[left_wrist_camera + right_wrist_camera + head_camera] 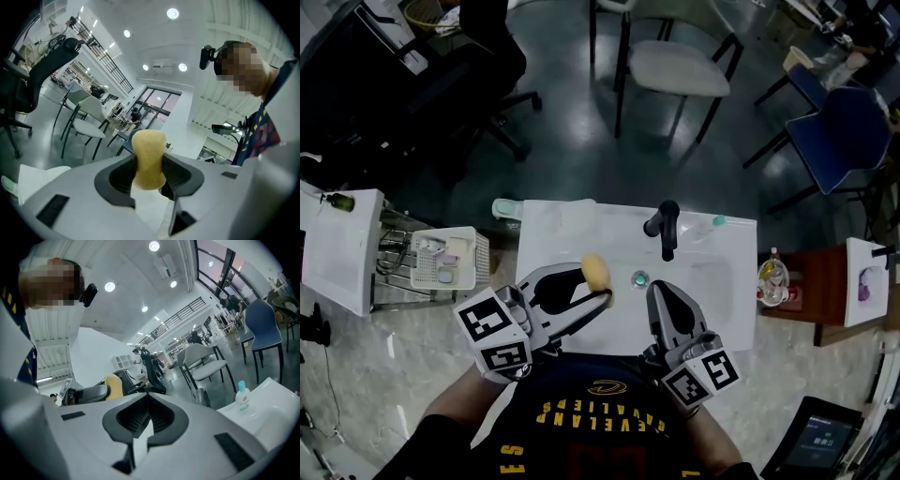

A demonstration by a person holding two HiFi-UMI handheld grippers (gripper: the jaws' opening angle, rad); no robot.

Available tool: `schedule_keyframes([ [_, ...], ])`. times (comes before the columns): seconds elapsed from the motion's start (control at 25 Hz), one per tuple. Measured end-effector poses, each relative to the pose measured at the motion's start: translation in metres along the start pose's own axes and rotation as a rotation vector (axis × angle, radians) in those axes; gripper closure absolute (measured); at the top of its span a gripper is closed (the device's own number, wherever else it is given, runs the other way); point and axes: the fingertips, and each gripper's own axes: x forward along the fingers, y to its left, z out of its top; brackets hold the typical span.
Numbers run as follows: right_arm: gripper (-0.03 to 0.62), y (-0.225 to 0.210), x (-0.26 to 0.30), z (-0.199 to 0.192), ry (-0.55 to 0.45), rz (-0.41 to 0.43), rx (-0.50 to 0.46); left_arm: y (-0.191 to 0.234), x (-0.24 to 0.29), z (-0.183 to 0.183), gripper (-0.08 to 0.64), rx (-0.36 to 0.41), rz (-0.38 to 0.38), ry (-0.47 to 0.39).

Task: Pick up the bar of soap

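The bar of soap (595, 272) is a yellow rounded block, lifted above the white sink (703, 281). My left gripper (587, 292) is shut on it, one jaw on each side. In the left gripper view the soap (149, 157) stands upright between the dark pads of the left gripper (149, 177), its top sticking out past them. My right gripper (660, 292) hovers over the sink's front right part, shut with nothing in it. The right gripper view shows the right gripper (142, 423) with jaws together and the soap (114, 386) off to the left.
A black faucet (664, 225) stands at the back of the sink, with the drain (639, 278) in front of it. A green-capped bottle (242, 397) sits on the sink's back right rim. A white basket (445, 260) stands to the left, a brown stand with a bottle (772, 278) to the right. Chairs stand beyond.
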Motion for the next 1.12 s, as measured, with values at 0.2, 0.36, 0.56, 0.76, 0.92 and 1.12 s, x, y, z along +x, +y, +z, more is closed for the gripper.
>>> schedule_keyframes([
  [0.2, 0.575, 0.001, 0.002, 0.001, -0.007, 0.007, -0.017, 0.002, 0.004, -0.004, 0.373, -0.029, -0.008, 0.006],
  [0.36, 0.575, 0.001, 0.004, -0.001, 0.001, 0.008, -0.027, 0.003, 0.007, -0.006, 0.373, -0.033, -0.012, 0.014],
  [0.56, 0.575, -0.001, 0.004, -0.004, 0.003, 0.01, -0.015, 0.006, 0.008, -0.008, 0.373, -0.036, -0.012, 0.018],
  [0.76, 0.575, -0.001, 0.005, -0.004, -0.001, 0.014, -0.015, 0.007, 0.009, -0.007, 0.373, -0.033, -0.011, 0.017],
  [0.92, 0.575, 0.001, 0.006, -0.004, 0.004, 0.019, -0.022, 0.007, 0.009, -0.007, 0.373, -0.031, -0.015, 0.018],
  [1.12, 0.575, 0.003, 0.008, -0.006, 0.009, 0.022, -0.025, 0.011, 0.009, -0.011, 0.373, -0.038, -0.011, 0.035],
])
